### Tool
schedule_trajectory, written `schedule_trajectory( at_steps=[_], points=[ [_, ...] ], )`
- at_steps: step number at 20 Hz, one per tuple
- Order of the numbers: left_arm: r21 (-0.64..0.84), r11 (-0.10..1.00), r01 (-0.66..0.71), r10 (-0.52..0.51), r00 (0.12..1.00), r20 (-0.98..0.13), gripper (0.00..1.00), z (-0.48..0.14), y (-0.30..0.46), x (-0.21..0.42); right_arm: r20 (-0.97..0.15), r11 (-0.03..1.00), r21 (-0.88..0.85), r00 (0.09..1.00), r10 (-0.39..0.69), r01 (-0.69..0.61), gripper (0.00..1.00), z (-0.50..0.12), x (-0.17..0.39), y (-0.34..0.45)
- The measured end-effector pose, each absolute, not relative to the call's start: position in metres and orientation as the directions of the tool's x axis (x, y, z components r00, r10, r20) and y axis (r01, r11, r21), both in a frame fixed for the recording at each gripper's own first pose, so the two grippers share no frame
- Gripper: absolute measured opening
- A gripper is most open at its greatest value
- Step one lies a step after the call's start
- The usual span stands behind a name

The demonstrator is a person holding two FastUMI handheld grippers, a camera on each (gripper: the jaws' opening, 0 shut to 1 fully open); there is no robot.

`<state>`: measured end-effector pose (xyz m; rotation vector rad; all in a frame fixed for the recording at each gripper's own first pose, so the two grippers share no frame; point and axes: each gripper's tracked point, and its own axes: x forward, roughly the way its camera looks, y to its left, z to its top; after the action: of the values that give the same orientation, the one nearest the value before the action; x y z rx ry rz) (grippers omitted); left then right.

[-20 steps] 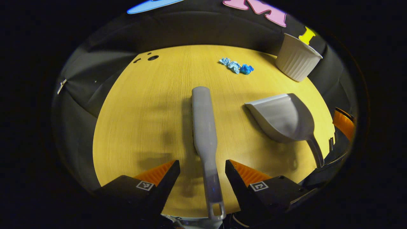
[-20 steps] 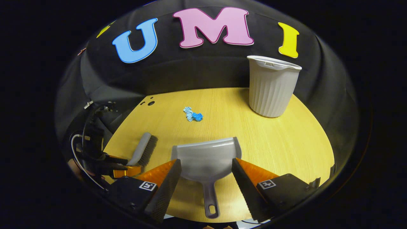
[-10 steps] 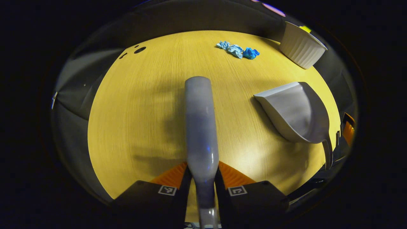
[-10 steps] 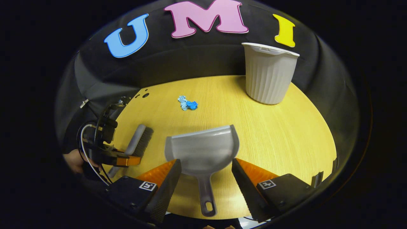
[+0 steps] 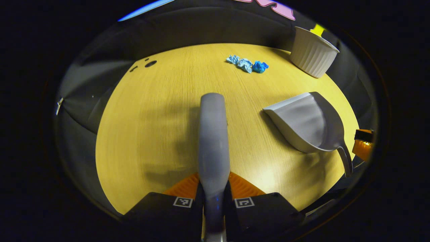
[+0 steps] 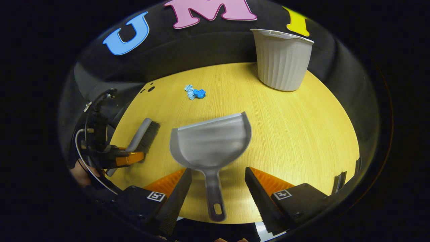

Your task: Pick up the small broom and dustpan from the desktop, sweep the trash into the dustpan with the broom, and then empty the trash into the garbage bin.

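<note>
My left gripper (image 5: 214, 188) is shut on the handle of the small grey broom (image 5: 213, 141), whose head points away over the yellow table; in the right gripper view this broom (image 6: 142, 134) and left gripper (image 6: 122, 158) sit at the left. The grey dustpan (image 6: 211, 143) lies on the table, its handle running back between the open fingers of my right gripper (image 6: 218, 183), which do not touch it. This dustpan (image 5: 307, 122) also lies right of the broom. Crumpled blue paper trash (image 5: 248, 64) (image 6: 195, 92) rests farther back. The white ribbed garbage bin (image 6: 282, 60) (image 5: 312, 52) stands at the back right.
The round yellow table (image 6: 285, 134) ends in a near edge just under my grippers. Small dark holes (image 5: 150, 63) mark its far left. A hand (image 6: 80, 171) holds the left gripper, with a cable looping beside it.
The left gripper closed on the broom handle and stays shut on it. The right gripper pulled back from the dustpan's body so that its handle now lies between the open fingers.
</note>
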<state>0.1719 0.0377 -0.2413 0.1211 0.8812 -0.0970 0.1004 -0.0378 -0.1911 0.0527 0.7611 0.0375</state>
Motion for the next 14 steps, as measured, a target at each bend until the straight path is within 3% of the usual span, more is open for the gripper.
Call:
schedule_trajectory(
  at_steps=[4,10,14],
  points=[
    [0.081,0.985,0.150,-0.043,0.681,-0.731,0.27,-0.221,0.037,0.161,-0.713,0.997,0.080,0.697,0.069,-0.017,0.99,-0.201,0.095,-0.034],
    [-0.013,0.992,0.124,-0.100,0.729,-0.677,0.32,-0.194,0.031,0.138,-0.760,0.997,0.081,0.645,0.074,-0.019,1.00,-0.223,0.090,-0.031],
    [-0.067,0.994,0.087,-0.109,0.749,-0.653,0.29,-0.179,0.037,0.125,-0.788,0.998,0.063,0.614,0.050,-0.001,0.99,-0.242,0.097,-0.033]
  ],
)
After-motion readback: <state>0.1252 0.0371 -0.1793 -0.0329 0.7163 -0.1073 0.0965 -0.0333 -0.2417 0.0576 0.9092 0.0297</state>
